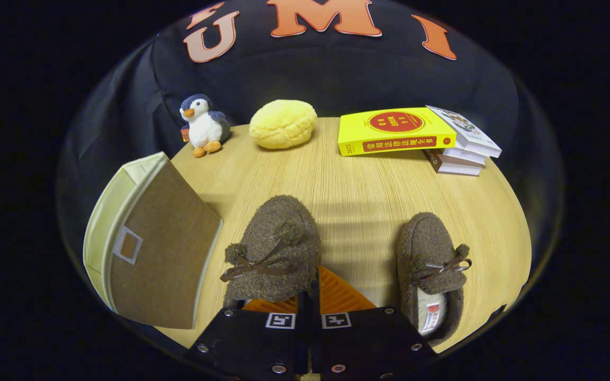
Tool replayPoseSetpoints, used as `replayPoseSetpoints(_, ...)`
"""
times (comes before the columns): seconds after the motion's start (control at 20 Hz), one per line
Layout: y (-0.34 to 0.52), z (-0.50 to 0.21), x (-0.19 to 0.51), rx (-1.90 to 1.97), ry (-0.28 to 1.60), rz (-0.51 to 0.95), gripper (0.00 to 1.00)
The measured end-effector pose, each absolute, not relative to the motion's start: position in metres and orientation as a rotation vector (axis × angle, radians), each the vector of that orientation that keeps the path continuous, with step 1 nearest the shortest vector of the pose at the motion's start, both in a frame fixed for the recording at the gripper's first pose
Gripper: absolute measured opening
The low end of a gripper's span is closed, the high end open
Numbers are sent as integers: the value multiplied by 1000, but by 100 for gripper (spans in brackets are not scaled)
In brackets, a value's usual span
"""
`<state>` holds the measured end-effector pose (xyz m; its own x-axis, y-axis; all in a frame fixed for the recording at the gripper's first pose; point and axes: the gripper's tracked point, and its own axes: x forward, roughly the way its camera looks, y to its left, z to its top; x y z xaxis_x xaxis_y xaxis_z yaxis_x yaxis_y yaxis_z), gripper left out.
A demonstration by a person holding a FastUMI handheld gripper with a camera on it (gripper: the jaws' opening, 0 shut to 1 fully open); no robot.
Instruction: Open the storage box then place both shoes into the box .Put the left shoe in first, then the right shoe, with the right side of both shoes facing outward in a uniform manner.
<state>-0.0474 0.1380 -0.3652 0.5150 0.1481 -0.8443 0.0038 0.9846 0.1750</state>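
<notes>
**Fingers closed at the heel of the nearer shoe**

Pale wood-grain worktop runs ahead of me to a dark cloth wall. My fingers are pressed together, their ribbed pads meeting with no gap I can see, and they sit right at the heel of the left-hand shoe; whether they pinch its rim or only touch it, I cannot tell. That shoe is a brown, fuzzy slipper with a thin ribbon bow and small pompoms, its toe pointing away from me.

A second shoe of the same kind lies to the right of my fingers, apart from the first, its pale lining and a small label showing at the opening.

To the left stands the storage box, a fabric box with cream sides and a brown woven panel bearing a small label window; the panel leans towards the shoes.

Beyond the shoes, along the far edge, sit a plush penguin, a round yellow bun-shaped cushion with a cracked, bumpy surface, and a thick yellow book leaning against a short stack of books. All of these are well apart from the shoes.
</notes>
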Motion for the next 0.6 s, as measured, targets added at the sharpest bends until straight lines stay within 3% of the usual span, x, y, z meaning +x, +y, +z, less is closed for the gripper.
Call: replayPoseSetpoints(0.6, 234, -216, -7, 231, 937, 214, 4)
